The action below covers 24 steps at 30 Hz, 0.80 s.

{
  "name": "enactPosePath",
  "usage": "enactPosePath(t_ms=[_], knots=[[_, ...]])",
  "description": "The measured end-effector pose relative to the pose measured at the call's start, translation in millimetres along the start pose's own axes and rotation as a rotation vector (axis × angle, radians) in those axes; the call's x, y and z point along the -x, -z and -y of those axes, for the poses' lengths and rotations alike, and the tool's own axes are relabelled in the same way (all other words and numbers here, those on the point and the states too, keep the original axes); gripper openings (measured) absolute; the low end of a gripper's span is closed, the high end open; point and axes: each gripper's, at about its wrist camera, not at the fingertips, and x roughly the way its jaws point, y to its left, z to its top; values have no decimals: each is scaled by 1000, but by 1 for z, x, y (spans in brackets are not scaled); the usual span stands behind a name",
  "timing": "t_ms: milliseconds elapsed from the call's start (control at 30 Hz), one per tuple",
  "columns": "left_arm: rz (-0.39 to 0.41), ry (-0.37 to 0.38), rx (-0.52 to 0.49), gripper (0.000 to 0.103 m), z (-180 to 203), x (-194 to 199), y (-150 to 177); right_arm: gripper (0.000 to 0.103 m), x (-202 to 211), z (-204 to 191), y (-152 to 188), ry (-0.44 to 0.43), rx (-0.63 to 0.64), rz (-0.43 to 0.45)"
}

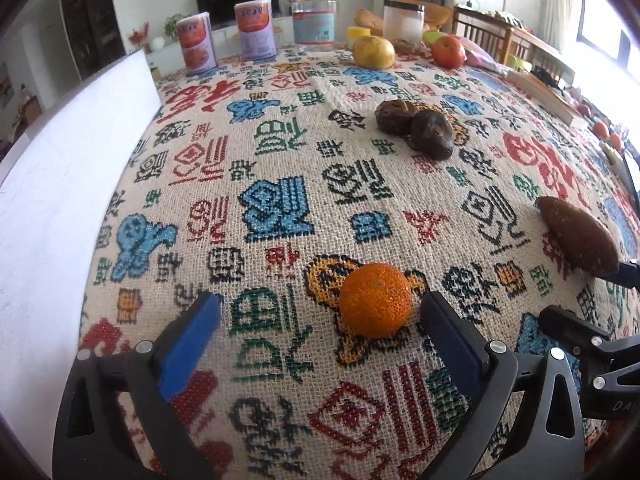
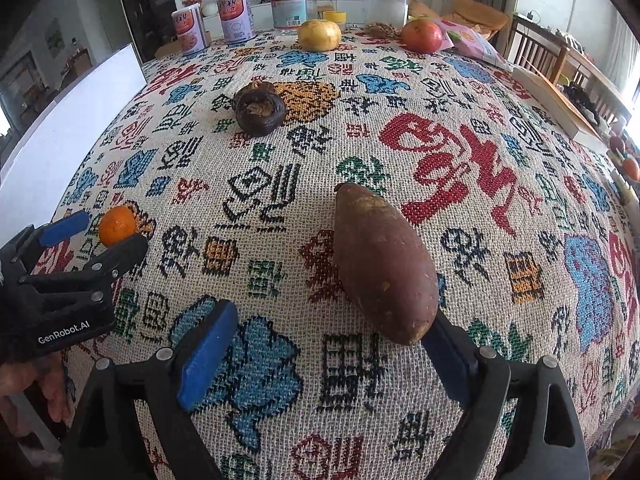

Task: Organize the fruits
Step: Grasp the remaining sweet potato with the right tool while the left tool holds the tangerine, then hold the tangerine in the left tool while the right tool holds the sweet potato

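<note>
A small orange tangerine (image 1: 376, 300) lies on the patterned cloth, between the open fingers of my left gripper (image 1: 320, 312), close to the right finger. It also shows in the right wrist view (image 2: 117, 225). A brown sweet potato (image 2: 382, 260) lies between the open fingers of my right gripper (image 2: 332, 336), its near end against the right finger; it shows in the left wrist view too (image 1: 578, 238). Two dark mangosteens (image 1: 416, 126) lie further back, one in the right wrist view (image 2: 259, 114). A yellow pear (image 1: 373, 52) and a red apple (image 1: 448, 51) sit at the far edge.
Two cans (image 1: 226, 38), a glass jar (image 1: 314, 18) and a white jar (image 1: 403, 20) stand along the far edge. A white board (image 1: 60, 168) runs along the left side. A pink bag (image 2: 476, 46) and a book (image 2: 556, 100) lie at the right.
</note>
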Motion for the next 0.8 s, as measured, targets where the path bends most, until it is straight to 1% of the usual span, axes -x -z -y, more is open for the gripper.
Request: enactPosePath(t_ms=[133, 200, 233, 800], knots=[[-2, 1, 3, 102, -1, -1, 0, 95, -1, 4, 0, -10, -14, -4], [-3, 4, 4, 102, -1, 0, 0, 101, -3, 1, 0, -6, 0, -15], [-3, 4, 4, 102, -1, 0, 0, 103, -4, 0, 0, -3, 8, -23], [-3, 4, 4, 102, -1, 0, 0, 103, -5, 0, 0, -4, 7, -28]])
